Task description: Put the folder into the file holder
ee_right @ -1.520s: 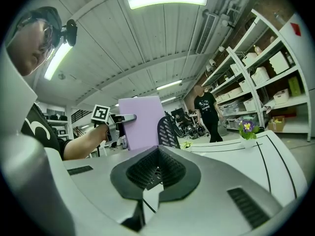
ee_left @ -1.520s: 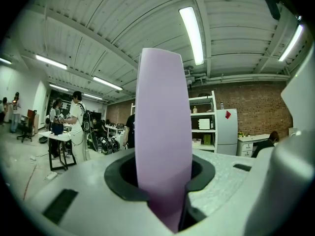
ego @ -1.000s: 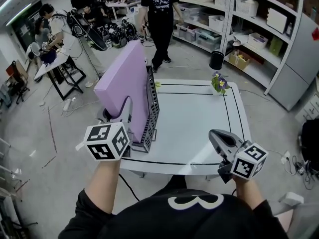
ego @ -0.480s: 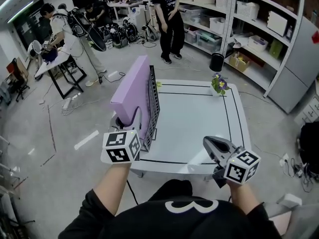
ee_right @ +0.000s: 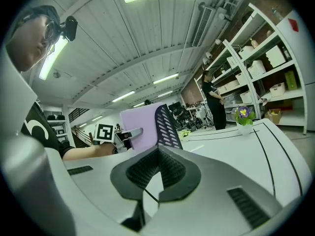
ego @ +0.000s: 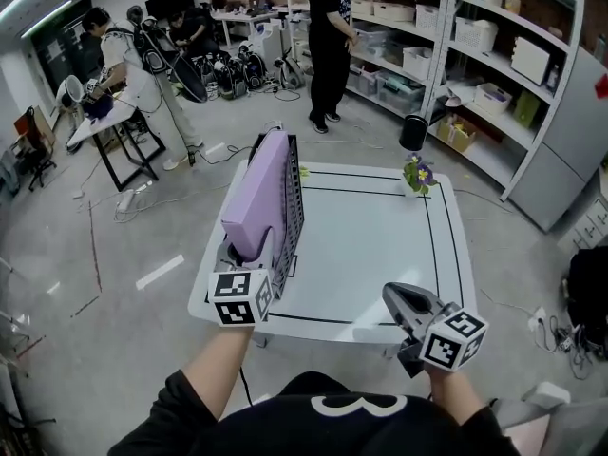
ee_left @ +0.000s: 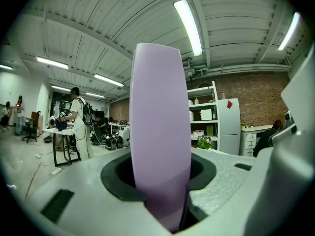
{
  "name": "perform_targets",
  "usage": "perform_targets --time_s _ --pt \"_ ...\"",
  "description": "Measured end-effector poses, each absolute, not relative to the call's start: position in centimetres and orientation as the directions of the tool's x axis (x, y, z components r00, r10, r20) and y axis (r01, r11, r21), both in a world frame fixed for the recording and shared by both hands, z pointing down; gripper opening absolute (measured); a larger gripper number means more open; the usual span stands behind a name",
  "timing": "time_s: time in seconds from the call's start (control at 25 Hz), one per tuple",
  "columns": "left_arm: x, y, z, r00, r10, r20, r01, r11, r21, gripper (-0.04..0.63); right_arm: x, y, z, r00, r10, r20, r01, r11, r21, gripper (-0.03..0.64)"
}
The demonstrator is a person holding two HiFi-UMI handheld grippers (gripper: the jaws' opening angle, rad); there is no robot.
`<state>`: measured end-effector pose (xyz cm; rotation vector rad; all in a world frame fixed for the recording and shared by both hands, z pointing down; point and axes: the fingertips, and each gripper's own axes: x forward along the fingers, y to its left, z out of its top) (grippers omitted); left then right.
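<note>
A thick purple folder (ego: 256, 193) stands upright on the table against the left side of the black mesh file holder (ego: 292, 198). My left gripper (ego: 249, 250) is at the folder's near lower end. In the left gripper view the folder (ee_left: 160, 132) fills the space between the jaws, which are opening, and a thin dark gap shows on its right side. My right gripper (ego: 391, 297) hovers over the table's front right edge, shut and empty. The right gripper view shows the folder (ee_right: 140, 124) and the holder (ee_right: 167, 127) to its left.
The white table (ego: 380, 245) has black border lines. A small pot of flowers (ego: 416, 171) stands at its far right corner. A person (ego: 328, 36) stands beyond the table. Shelves with boxes (ego: 494, 55) line the right side, and other people work at the far left.
The folder has swung from a leftward tilt to upright beside the holder and come lower. My left gripper came down with it. The person behind the table has stepped further away.
</note>
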<state>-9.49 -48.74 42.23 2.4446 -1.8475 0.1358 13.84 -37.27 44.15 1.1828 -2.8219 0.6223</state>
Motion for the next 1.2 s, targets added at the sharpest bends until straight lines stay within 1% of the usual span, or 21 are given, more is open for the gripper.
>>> perform_targets --time_s 0.24,0.28,0.32,0.36,0.48,0.68,0.84,0.92,0.96,1.0,1.04,1.08,1.2 --pt "-9.0 -48.6 42.3 0.313 -0.944 0.105 -0.949 -0.314 0.013 0.175 13.0 -36.6 45.4 -0.726 -0.658 0.198 -0.679 0.642 -0.356 0.005" --pt "-9.0 -48.5 42.5 0.324 -0.94 0.111 -0.946 -0.323 0.021 0.194 12.8 -36.4 45.5 -0.729 -0.655 0.2 -0.676 0.644 -0.358 0.005" --pt "-9.1 -48.4 42.8 0.333 -0.935 0.119 -0.943 -0.332 0.03 0.243 12.6 -36.2 45.6 -0.732 -0.651 0.201 -0.673 0.646 -0.361 0.005" --pt "-9.2 -48.2 43.2 0.342 -0.931 0.129 -0.94 -0.34 0.041 0.266 12.3 -36.1 45.6 -0.736 -0.646 0.201 -0.668 0.649 -0.364 0.005" --pt "-9.6 -46.9 44.2 0.363 -0.919 0.152 -0.932 -0.356 0.072 0.301 11.6 -35.5 45.7 -0.748 -0.632 0.202 -0.656 0.658 -0.37 0.005" --pt "-9.9 -43.2 44.5 0.445 -0.871 0.208 -0.894 -0.422 0.149 0.304 10.6 -34.4 44.5 -0.771 -0.611 0.178 -0.629 0.687 -0.364 0.005" --pt "-9.9 -39.5 44.3 0.468 -0.845 0.257 -0.882 -0.429 0.195 0.299 10.5 -33.9 42.6 -0.784 -0.608 0.129 -0.609 0.709 -0.357 0.005" --pt "-9.1 -37.6 43.7 0.509 -0.823 0.254 -0.858 -0.46 0.228 0.279 10.2 -33.6 41.8 -0.794 -0.598 0.107 -0.593 0.725 -0.351 0.005" --pt "-8.4 -36.5 43.2 0.542 -0.805 0.24 -0.836 -0.489 0.248 0.253 10.0 -33.4 41.4 -0.8 -0.592 0.096 -0.585 0.733 -0.348 0.005" --pt "-7.4 -35.5 42.6 0.582 -0.782 0.22 -0.808 -0.526 0.267 0.191 9.9 -33.2 41.0 -0.805 -0.587 0.085 -0.576 0.74 -0.347 0.005" --pt "-6.3 -34.4 42.0 0.625 -0.754 0.199 -0.774 -0.567 0.283 0.107 9.7 -33.0 40.6 -0.811 -0.58 0.073 -0.566 0.748 -0.347 0.005" --pt "-5.1 -33.5 41.4 0.664 -0.726 0.179 -0.74 -0.604 0.297 0.05 9.5 -32.7 40.3 -0.817 -0.574 0.06 -0.556 0.754 -0.35 0.005" --pt "-2.4 -31.3 40.2 0.73 -0.671 0.132 -0.667 -0.657 0.353 0.015 9.0 -32.1 39.9 -0.832 -0.554 0.038 -0.528 0.768 -0.362 0.005"
